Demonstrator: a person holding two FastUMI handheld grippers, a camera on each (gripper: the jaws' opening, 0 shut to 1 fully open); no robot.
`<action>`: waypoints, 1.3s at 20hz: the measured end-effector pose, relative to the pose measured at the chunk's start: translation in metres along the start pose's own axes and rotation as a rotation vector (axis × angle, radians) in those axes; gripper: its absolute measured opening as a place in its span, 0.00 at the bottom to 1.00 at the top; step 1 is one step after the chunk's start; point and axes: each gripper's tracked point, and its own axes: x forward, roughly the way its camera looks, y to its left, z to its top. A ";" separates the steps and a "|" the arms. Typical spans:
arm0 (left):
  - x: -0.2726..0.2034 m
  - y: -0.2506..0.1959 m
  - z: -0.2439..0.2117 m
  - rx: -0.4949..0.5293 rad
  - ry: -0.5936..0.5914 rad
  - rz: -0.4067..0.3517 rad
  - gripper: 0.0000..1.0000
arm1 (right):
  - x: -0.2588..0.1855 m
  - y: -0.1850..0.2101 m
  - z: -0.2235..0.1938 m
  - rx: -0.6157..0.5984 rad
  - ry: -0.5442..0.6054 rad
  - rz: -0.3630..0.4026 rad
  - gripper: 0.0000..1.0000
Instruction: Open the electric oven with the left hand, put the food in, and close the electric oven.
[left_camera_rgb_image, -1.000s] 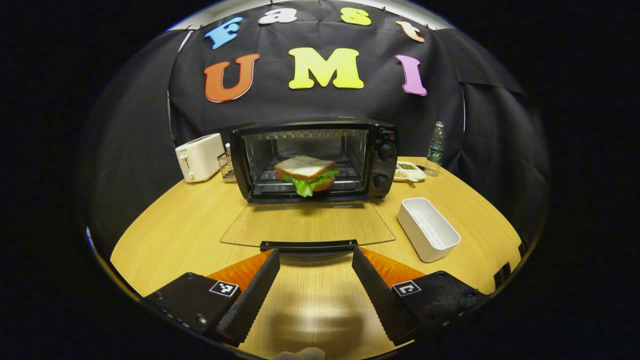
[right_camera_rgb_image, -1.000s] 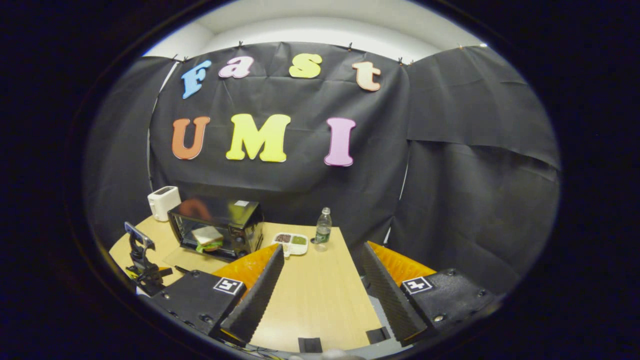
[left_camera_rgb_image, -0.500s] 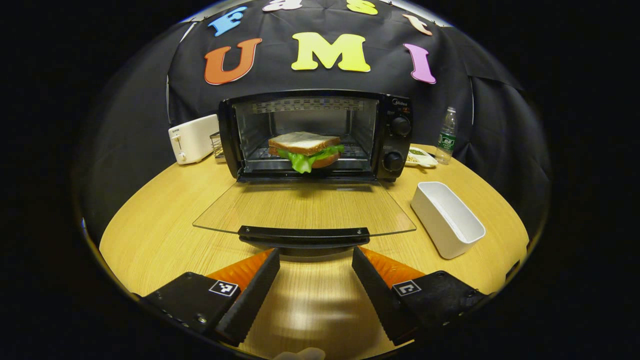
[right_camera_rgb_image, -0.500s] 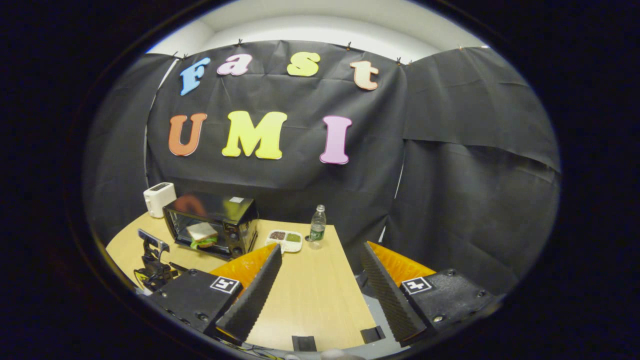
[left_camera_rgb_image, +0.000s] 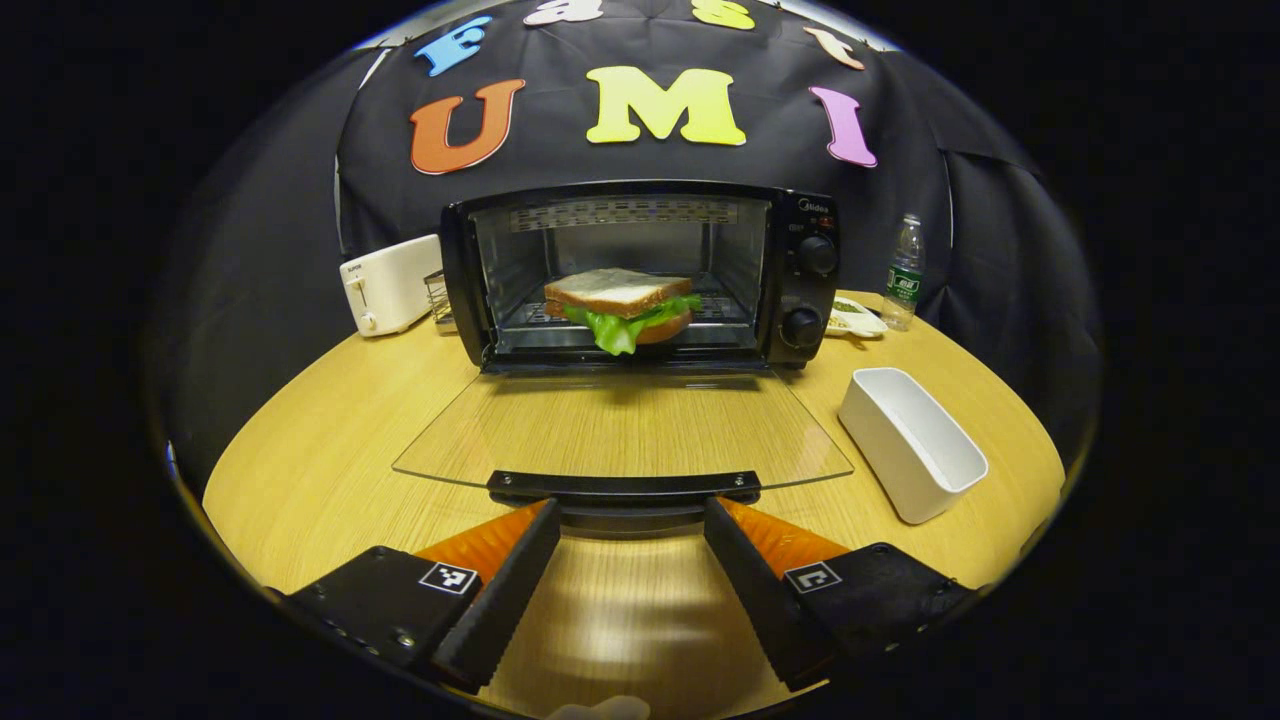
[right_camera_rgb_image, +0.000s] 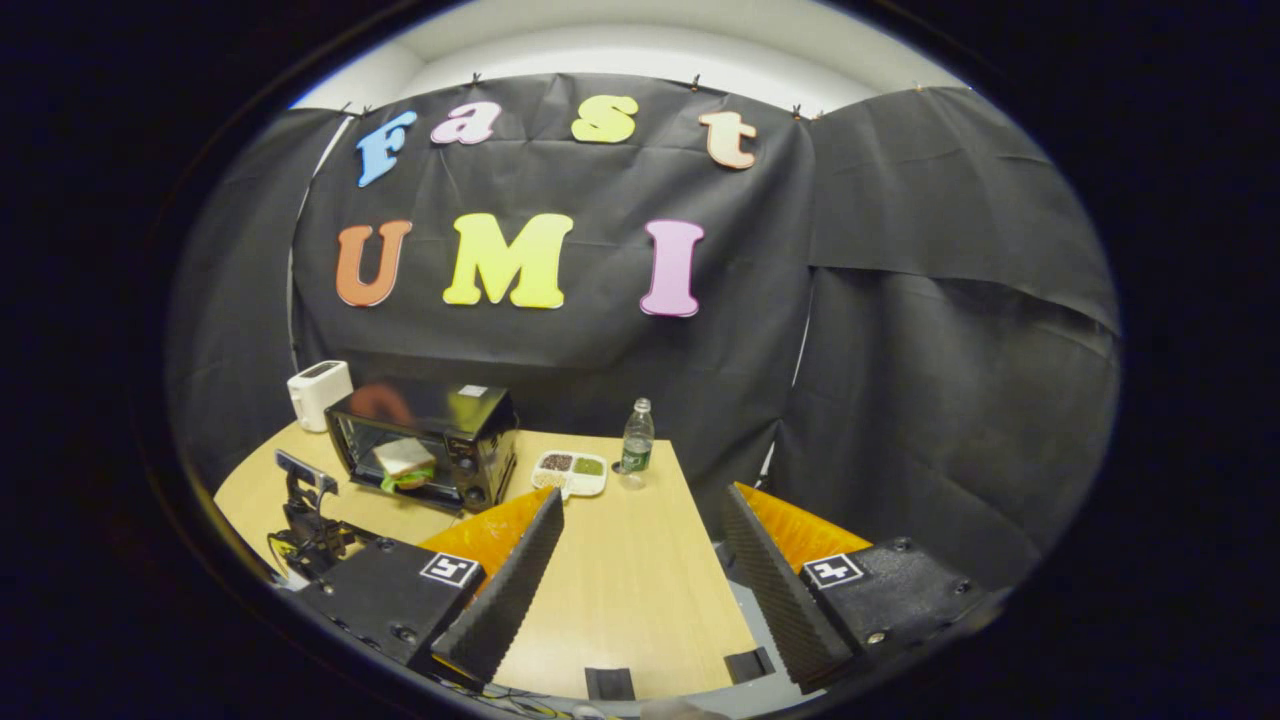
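in the left gripper view the left gripper (left_camera_rgb_image: 632, 520) has its jaws spread wide with nothing between them, hovering low over the table (left_camera_rgb_image: 300, 470). just ahead of the jaws, almost at their tips, runs the black bar handle (left_camera_rgb_image: 624, 487) on the front edge of the oven door (left_camera_rgb_image: 620, 430), a clear glass pane folded down flat so the wood grain shows through it. whether the tips touch the handle cannot be told. straight beyond the door stands the electric oven (left_camera_rgb_image: 640, 275), a black box with two round knobs on its right panel and a wire rack inside. the sandwich (left_camera_rgb_image: 622, 305) sits on that rack, square bread with ruffled green lettuce hanging toward the open front.

ahead and to the right of the jaws a white rectangular tub (left_camera_rgb_image: 912, 443) lies near the door's right edge, with bare table between them. farther right and back are a plastic bottle (left_camera_rgb_image: 904, 272) and a small divided dish (left_camera_rgb_image: 853, 318). ahead to the left, beside the oven, stands a white toaster (left_camera_rgb_image: 390, 284). bare wood lies on both sides of the door, out to the table's rounded edge.

in the right gripper view the right gripper (right_camera_rgb_image: 640, 510) is also spread wide and empty, above the table's near edge, well apart from the oven, which sits far ahead to the left of its jaws.
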 end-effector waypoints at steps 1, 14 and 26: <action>0.000 0.000 0.001 0.001 0.000 -0.002 0.96 | 0.001 -0.001 0.000 0.000 0.002 -0.001 1.00; -0.017 0.005 0.073 0.016 -0.088 -0.012 0.96 | 0.009 0.012 0.024 0.021 -0.028 0.029 1.00; 0.003 0.013 0.165 0.049 -0.195 -0.001 0.96 | 0.016 0.009 0.039 0.074 -0.048 0.001 1.00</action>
